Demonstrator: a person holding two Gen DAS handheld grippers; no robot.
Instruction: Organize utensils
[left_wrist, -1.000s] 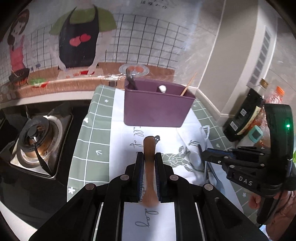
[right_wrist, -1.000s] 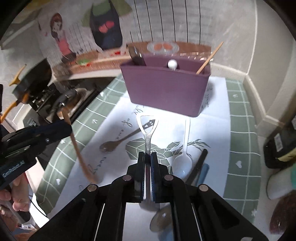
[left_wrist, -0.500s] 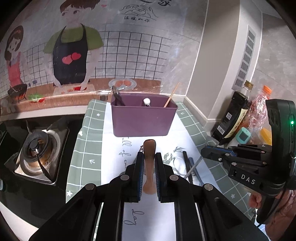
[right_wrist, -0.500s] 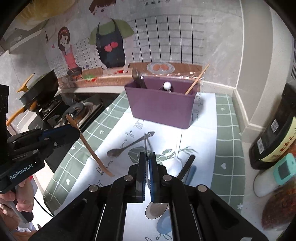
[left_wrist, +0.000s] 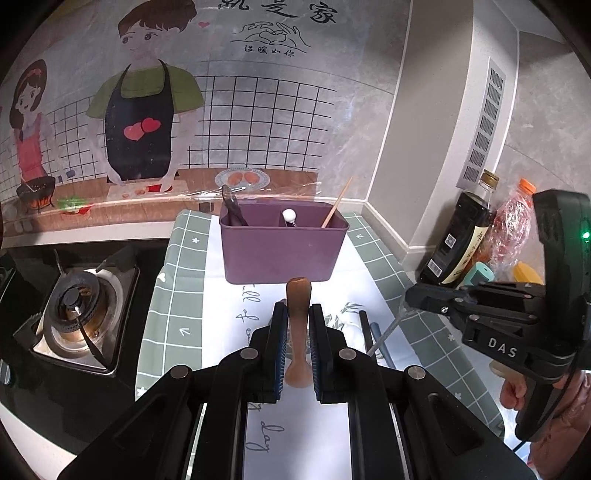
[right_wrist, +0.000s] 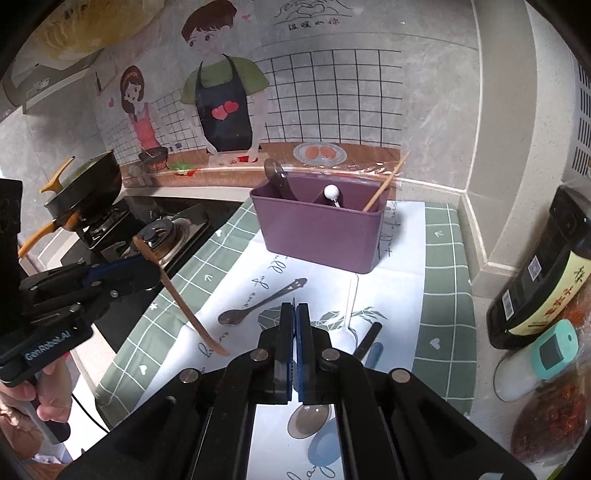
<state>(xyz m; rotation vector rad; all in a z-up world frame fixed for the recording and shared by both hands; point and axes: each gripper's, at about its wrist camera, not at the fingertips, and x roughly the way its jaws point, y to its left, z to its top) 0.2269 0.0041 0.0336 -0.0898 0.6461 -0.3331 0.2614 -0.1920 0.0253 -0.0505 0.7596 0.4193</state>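
My left gripper (left_wrist: 298, 314) is shut on a brown wooden spoon (left_wrist: 298, 325), held above the mat; from the right wrist view the spoon (right_wrist: 184, 299) hangs slanted from the left gripper (right_wrist: 147, 267). My right gripper (right_wrist: 294, 314) is shut on a thin metal utensil whose edge just shows between the pads; in the left wrist view its thin handle (left_wrist: 388, 330) slants down from the right gripper (left_wrist: 410, 299). The purple utensil box (right_wrist: 319, 230) stands ahead, holding a dark spoon, a white-tipped utensil and a chopstick.
On the white mat lie a metal spoon (right_wrist: 258, 302), a clear plastic spoon (right_wrist: 349, 306), a black handled one (right_wrist: 367, 339) and a blue spoon (right_wrist: 325, 446). Gas stove (left_wrist: 77, 314) at left with a pan (right_wrist: 85, 188). Sauce bottle (right_wrist: 543, 280) and jars at right.
Both grippers have pulled up and back from the purple box, which now looks smaller and farther. The metal utensil in my right gripper now shows only edge-on.
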